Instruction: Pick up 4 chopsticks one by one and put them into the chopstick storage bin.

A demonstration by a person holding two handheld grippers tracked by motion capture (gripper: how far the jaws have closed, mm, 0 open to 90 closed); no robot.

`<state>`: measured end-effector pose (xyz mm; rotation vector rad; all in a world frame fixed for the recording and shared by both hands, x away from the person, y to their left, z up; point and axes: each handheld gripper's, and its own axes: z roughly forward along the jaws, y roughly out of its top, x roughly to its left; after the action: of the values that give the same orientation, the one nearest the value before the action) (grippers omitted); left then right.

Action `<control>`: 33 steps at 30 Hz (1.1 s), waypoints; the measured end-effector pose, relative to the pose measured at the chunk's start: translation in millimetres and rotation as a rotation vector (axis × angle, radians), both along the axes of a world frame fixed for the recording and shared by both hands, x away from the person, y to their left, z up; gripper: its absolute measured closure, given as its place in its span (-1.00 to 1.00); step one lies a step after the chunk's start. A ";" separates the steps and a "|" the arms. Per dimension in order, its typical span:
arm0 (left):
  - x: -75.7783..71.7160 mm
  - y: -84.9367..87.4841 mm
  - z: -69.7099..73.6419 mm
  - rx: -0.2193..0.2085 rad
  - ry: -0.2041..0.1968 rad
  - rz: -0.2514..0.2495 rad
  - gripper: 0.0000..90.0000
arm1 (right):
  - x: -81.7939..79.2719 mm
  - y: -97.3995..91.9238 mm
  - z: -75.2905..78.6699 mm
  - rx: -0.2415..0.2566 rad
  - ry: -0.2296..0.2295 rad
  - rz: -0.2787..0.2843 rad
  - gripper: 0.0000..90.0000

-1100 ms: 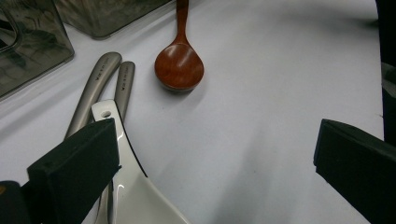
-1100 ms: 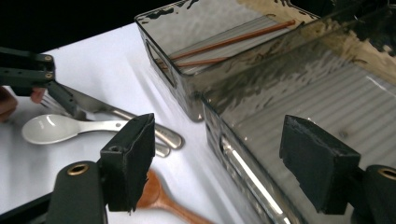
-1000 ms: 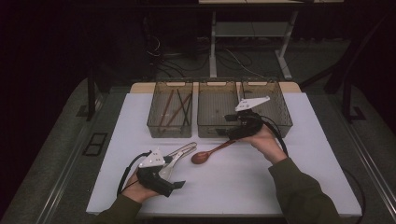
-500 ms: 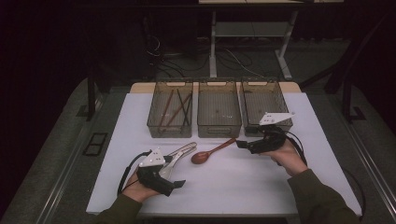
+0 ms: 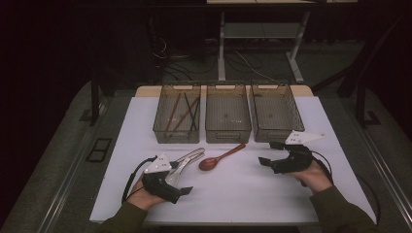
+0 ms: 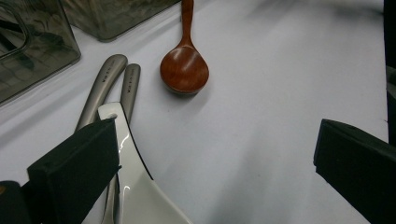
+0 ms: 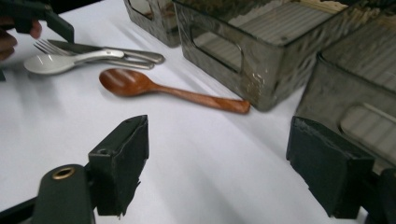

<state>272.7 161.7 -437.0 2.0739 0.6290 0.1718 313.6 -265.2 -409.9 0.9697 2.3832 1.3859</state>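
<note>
The reddish-brown wooden spoon lay on the white table, just in front of the 3 smoked plastic bins. The right gripper was near it, jaws just widened and empty; the left gripper sat spread too. A low, slanted grab might've just skidded it into the middle bin.

spoon before middle bin

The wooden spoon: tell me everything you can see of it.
The wooden spoon is reddish-brown and glossy, with a round bowl and a slim straight handle. It lies flat on the white table, bowl up, handle angled toward the middle bin, its tip close to or at that bin's base. Neither claw touches it.
</note>
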 end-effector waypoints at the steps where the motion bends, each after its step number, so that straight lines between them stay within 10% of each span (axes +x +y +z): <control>1: 0.1 0.1 0.0 0.001 -0.001 0.000 -1.00 | -2.6 -1.7 -1.5 -0.002 -0.005 -0.003 -0.54; 33: 1.1 0.9 1.8 0.002 -0.006 0.009 -1.00 | -54.8 -46.1 -38.0 -0.066 -0.002 -0.126 -0.61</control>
<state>273.8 162.6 -435.1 2.0719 0.6343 0.1840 258.8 -311.3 -447.9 1.0794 2.3074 1.2545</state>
